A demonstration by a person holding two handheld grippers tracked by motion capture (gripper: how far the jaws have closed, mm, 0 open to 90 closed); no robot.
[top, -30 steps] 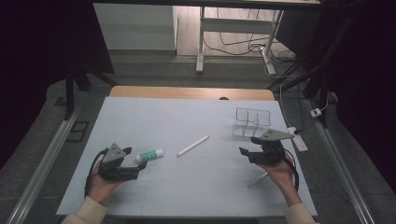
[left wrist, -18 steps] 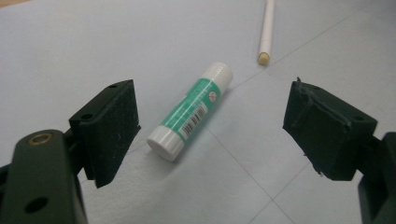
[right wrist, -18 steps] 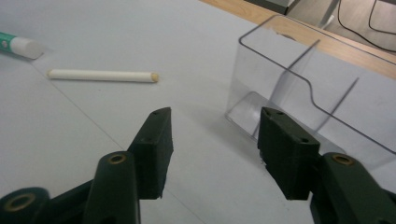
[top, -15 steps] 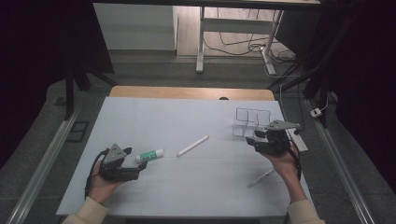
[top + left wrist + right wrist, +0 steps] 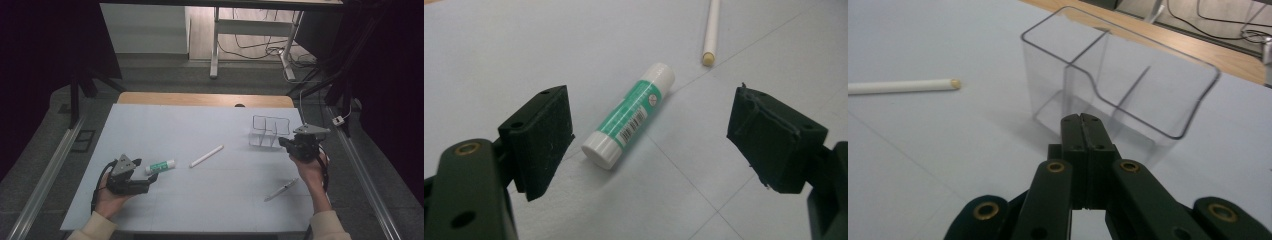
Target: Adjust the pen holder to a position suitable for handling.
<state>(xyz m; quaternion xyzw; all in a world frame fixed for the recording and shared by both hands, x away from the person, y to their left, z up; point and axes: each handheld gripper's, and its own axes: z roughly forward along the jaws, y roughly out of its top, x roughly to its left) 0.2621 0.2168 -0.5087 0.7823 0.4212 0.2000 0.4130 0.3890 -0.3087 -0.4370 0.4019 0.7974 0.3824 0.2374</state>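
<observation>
The left gripper (image 5: pixel 649 145) gapes wide around the untouched green-and-white glue stick (image 5: pixel 629 122); the right gripper (image 5: pixel 1083 122) is closed empty beside the empty clear plastic organiser (image 5: pixel 1118 85).

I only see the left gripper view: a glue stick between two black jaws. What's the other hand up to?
Observer: The right gripper has its jaws shut on nothing and is aimed at a clear box with compartments.
Operator: Is anything in that box?
Observer: No, every compartment looks empty.
Operator: What else am I missing?
Observer: A pen lies flat on the right side, nearer the person than the box.
</observation>
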